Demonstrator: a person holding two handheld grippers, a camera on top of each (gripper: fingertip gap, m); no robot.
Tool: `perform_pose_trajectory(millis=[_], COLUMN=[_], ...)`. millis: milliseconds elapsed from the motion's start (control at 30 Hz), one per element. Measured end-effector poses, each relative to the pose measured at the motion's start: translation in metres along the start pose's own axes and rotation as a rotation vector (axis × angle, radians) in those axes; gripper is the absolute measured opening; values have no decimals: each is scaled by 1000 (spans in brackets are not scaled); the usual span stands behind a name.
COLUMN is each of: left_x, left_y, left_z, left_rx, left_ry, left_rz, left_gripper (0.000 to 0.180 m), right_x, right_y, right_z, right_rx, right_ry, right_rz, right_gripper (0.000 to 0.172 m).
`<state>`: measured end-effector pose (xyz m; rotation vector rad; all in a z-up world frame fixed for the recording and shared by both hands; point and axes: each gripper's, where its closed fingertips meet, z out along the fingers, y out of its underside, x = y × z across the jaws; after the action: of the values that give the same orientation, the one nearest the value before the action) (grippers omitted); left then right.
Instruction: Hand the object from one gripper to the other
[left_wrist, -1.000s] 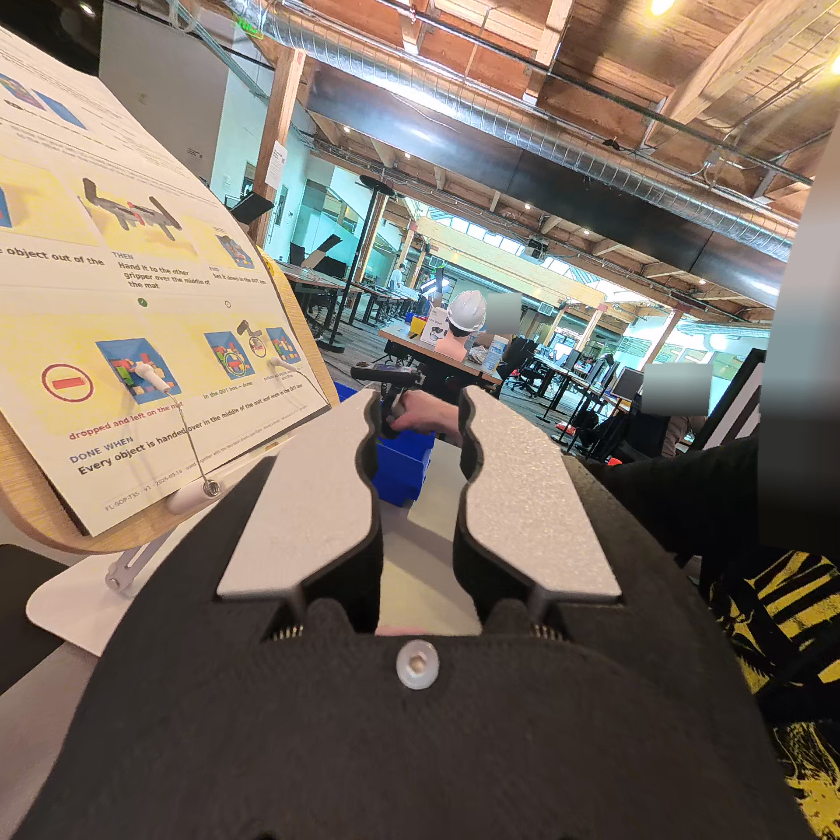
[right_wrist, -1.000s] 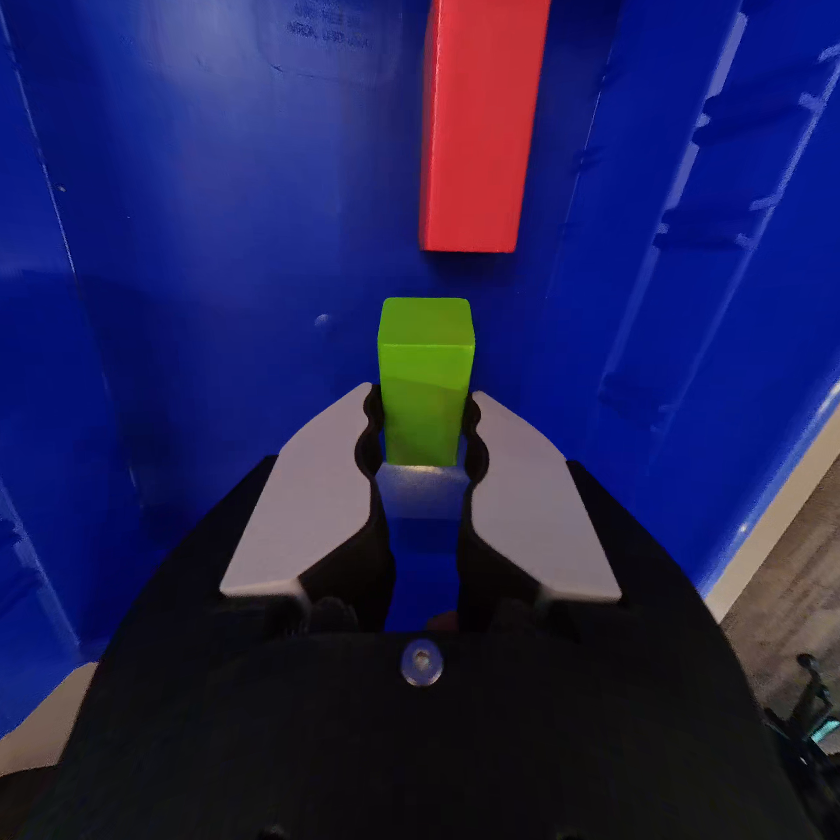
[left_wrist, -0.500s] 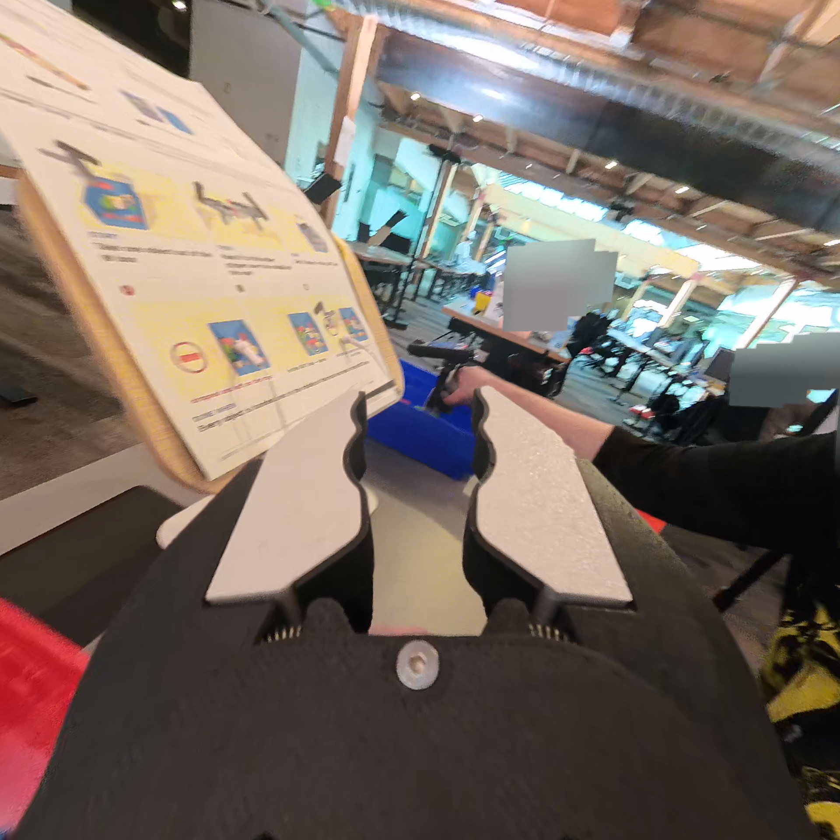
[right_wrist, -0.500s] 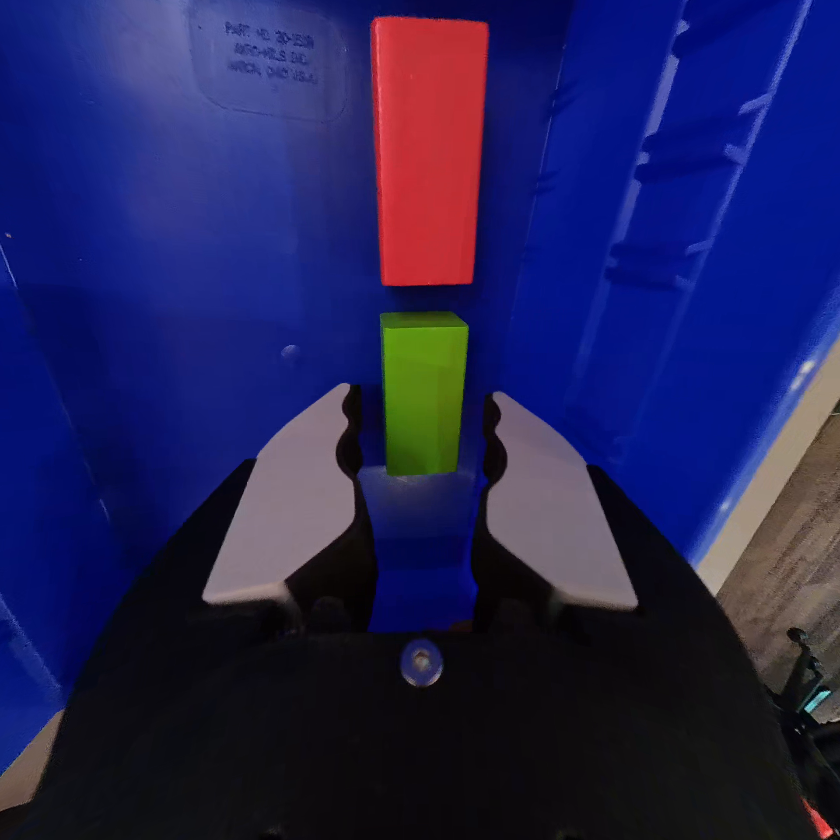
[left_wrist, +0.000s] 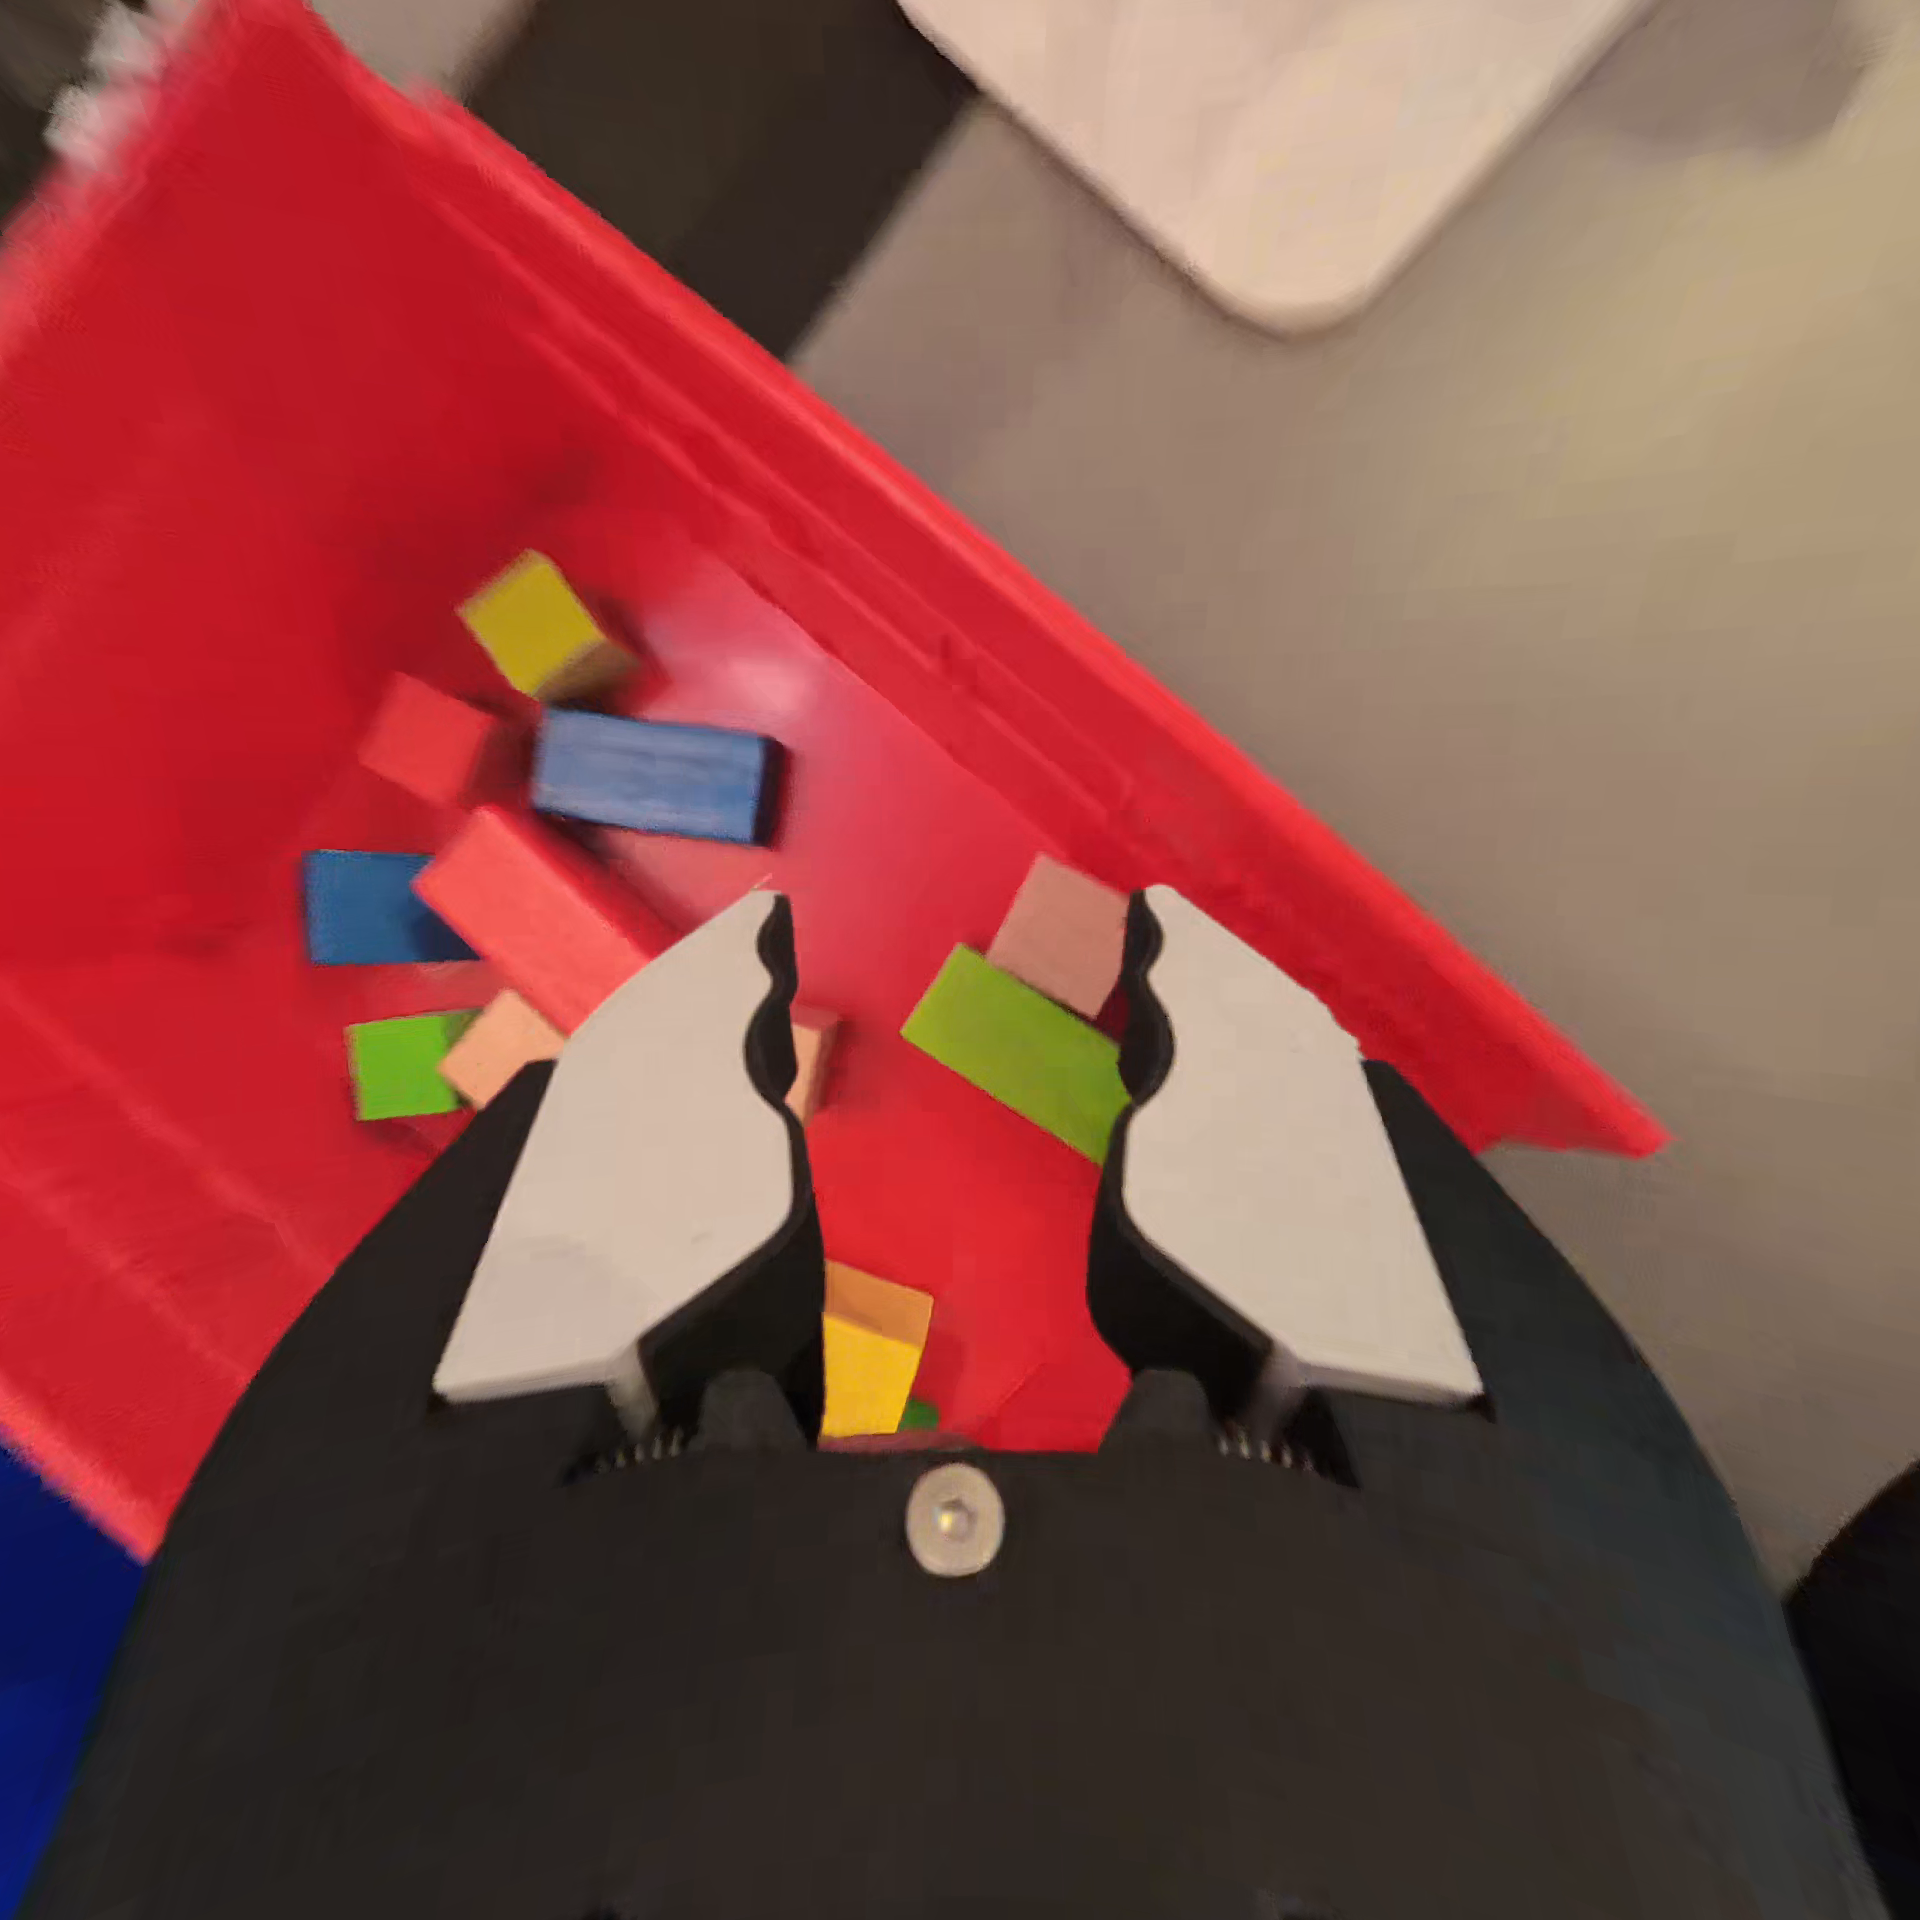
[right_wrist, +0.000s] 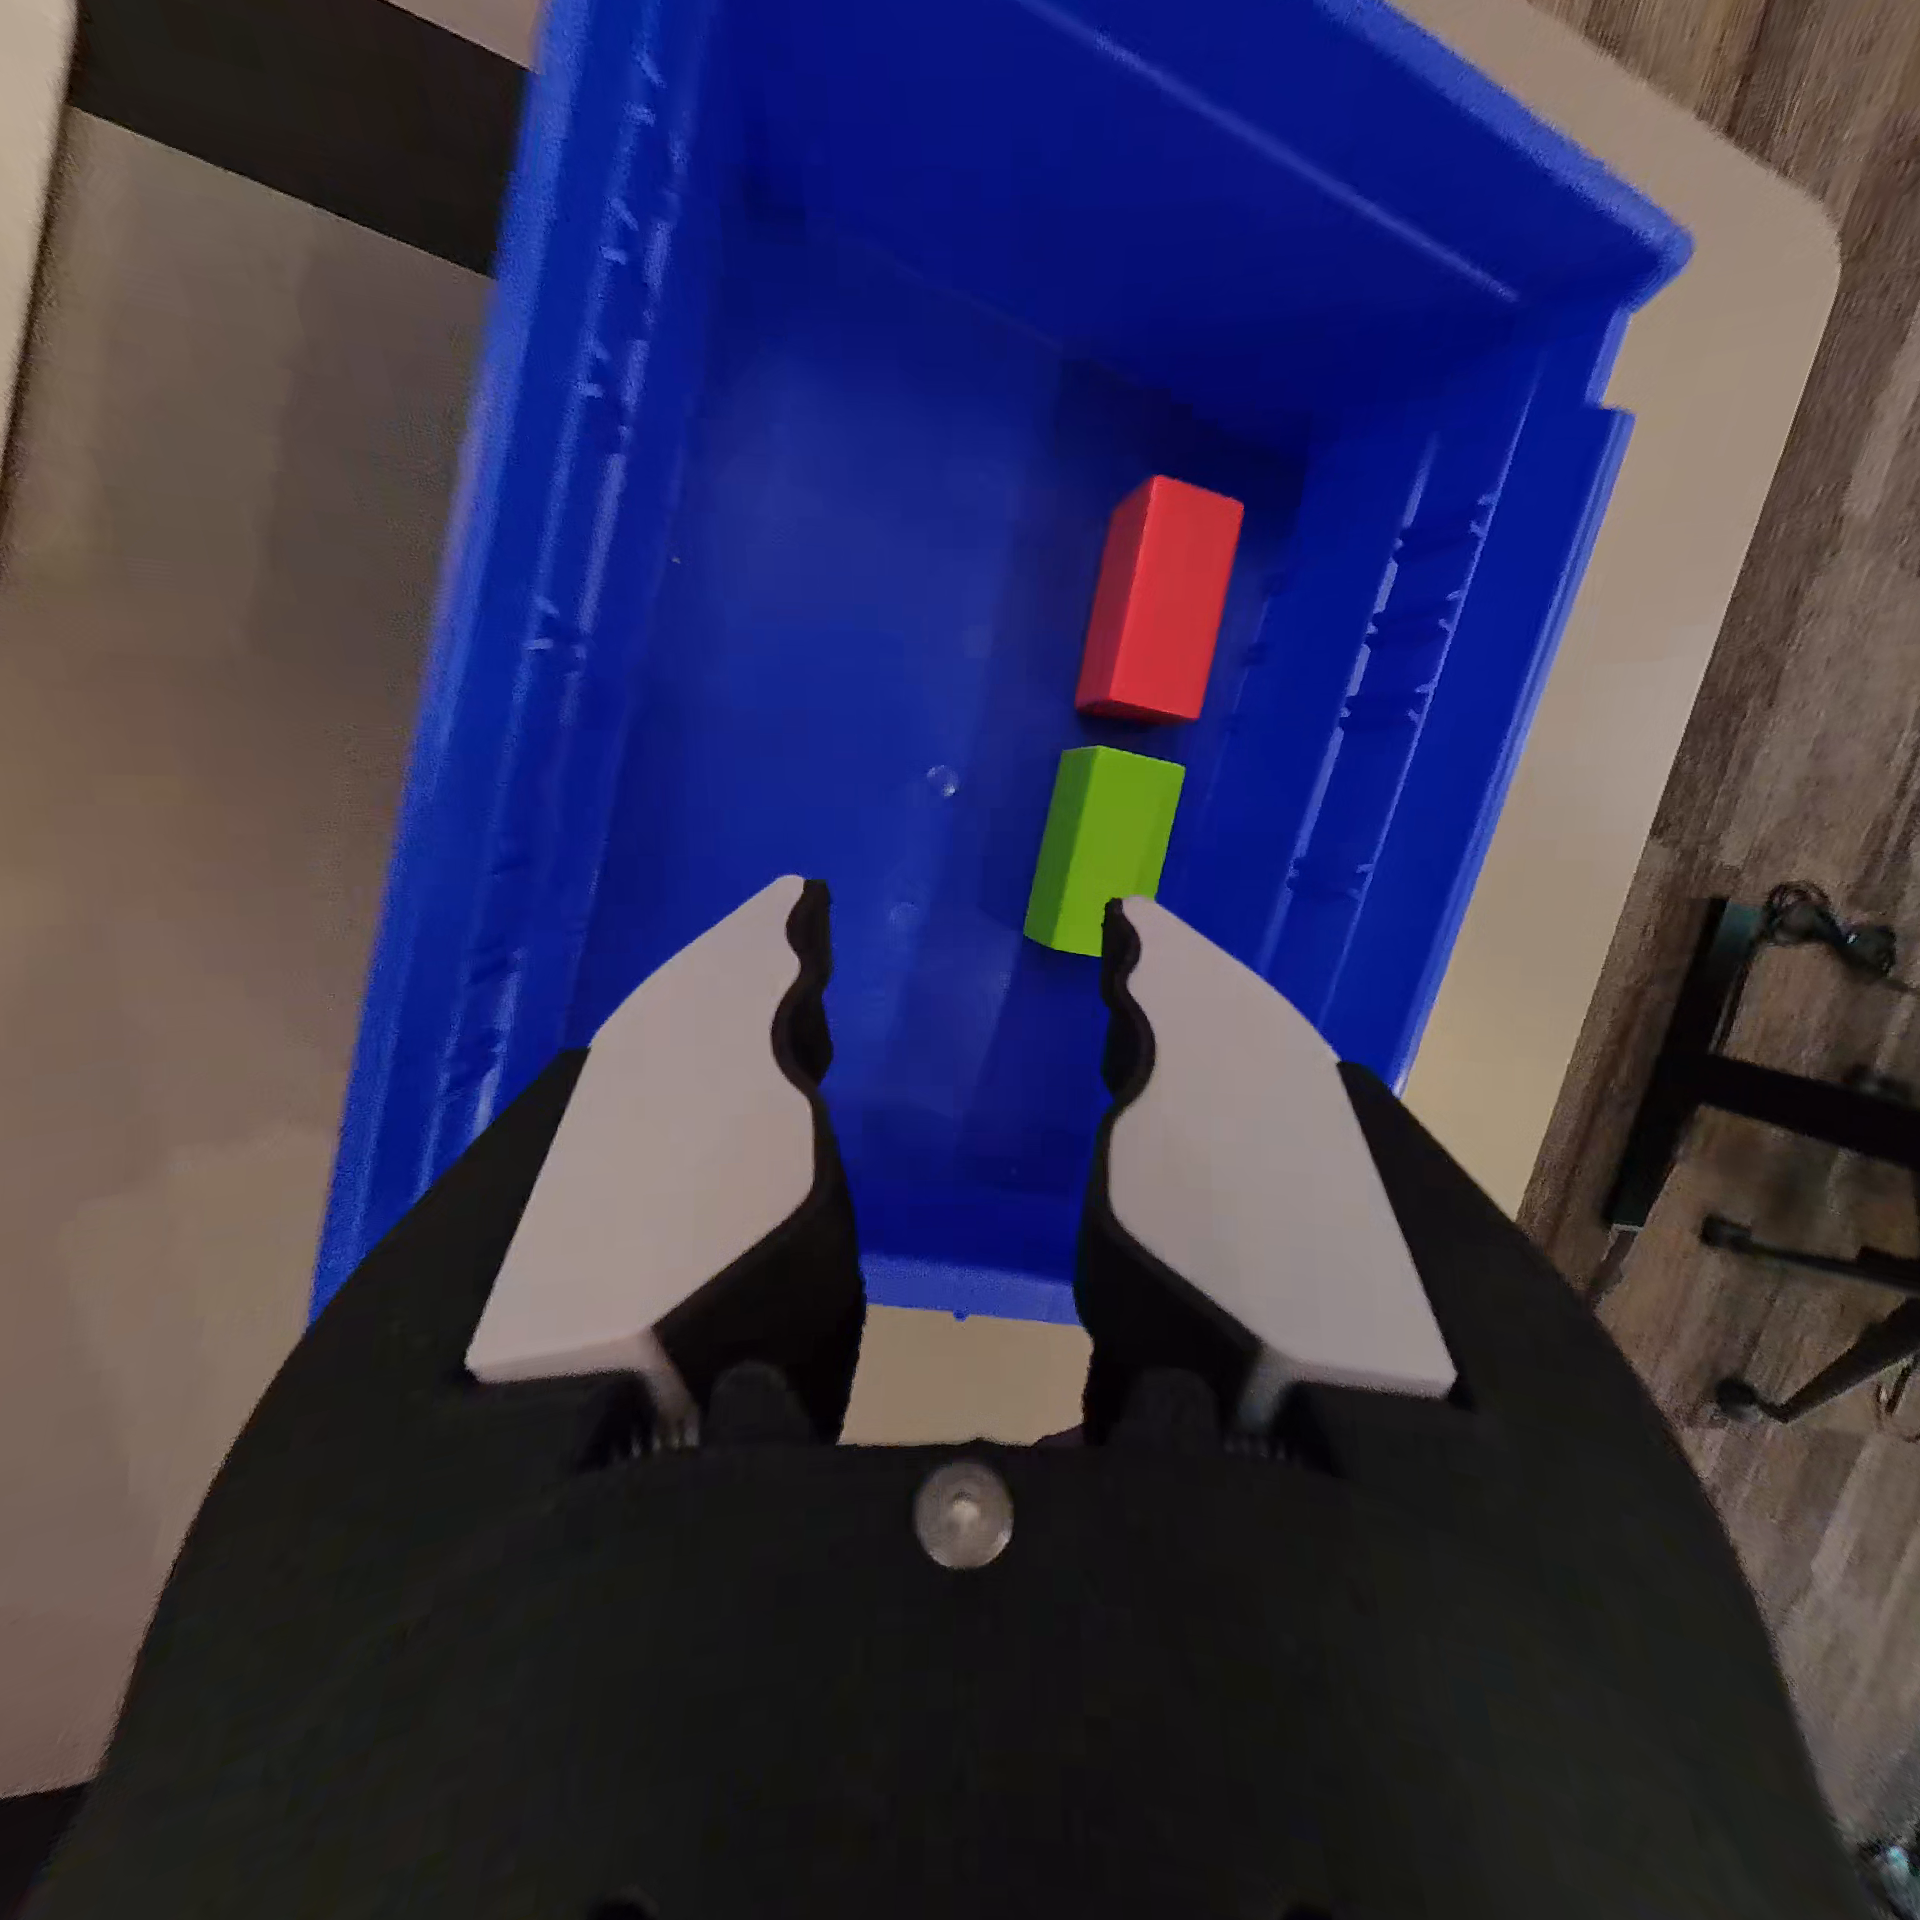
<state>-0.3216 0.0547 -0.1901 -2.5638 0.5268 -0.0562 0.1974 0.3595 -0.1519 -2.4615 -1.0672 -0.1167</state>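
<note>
since a second ago the right gripper (right_wrist: 961, 904) has let go of the green block (right_wrist: 1103, 844) and pulled back above the blue bin (right_wrist: 582, 582), while the left gripper (left_wrist: 956, 914) has swung from the room down over the red bin (left_wrist: 727, 416). both now stand with fingers spread and nothing between them.

one delivery looks finished: the green block lies flat on the blue bin's floor, right of centre, long axis running near to far, in line with a red block (right_wrist: 1158, 597) just beyond it.

the step in hand seems to be fetching the next piece. a lime block (left_wrist: 1013, 1049) lies near the left gripper's right finger, long axis slanting from far left to near right, a pink block (left_wrist: 1060, 935) leaning on it. picking it calls for turning the wrist so the fingers close across its short width, clear of the pink one.
</note>
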Motion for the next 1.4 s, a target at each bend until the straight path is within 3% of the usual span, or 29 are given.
perform_pose_trajectory(millis=[67,133,333,533,600,667,800,900,1000,1233,1400], left_x=[4,15,26,19,16,17,60,97,135,180,183], left_y=[18,19,39,27,10,-20,-95,-126,-147,-166,-166], left_z=[18,27,50,41,21,-15,-109,-152,-173,-177,-178], left_rx=[-100,-102,-230,-133,-14,192,703,904,1054,1161,1184], left_ry=[19,79,137,129,122,111,79,101,147,207,213], left_rz=[55,83,110,75,66,75,309,397,496,594,596], left_gripper=[64,63,41,37,37,35,35,35,35,34,35], right_x=[-7,-12,-24,-58,-103,-171,-292,-355,-388,-410,-406], right_y=[-4,-7,-11,-33,-50,-64,-81,-89,-99,-99,-97], right_z=[-8,-13,-22,-59,-90,-128,-193,-231,-251,-277,-284], right_rx=[25,41,74,212,341,480,636,633,583,545,605], right_ry=[-1,-4,-12,-55,-193,-466,-977,-1415,-1719,-2004,-1952], right_rz=[-25,-44,-77,-160,-237,-306,-356,-285,-193,-176,-219], right_gripper=[49,48,47,44,43,45,45,48,55,44,34])
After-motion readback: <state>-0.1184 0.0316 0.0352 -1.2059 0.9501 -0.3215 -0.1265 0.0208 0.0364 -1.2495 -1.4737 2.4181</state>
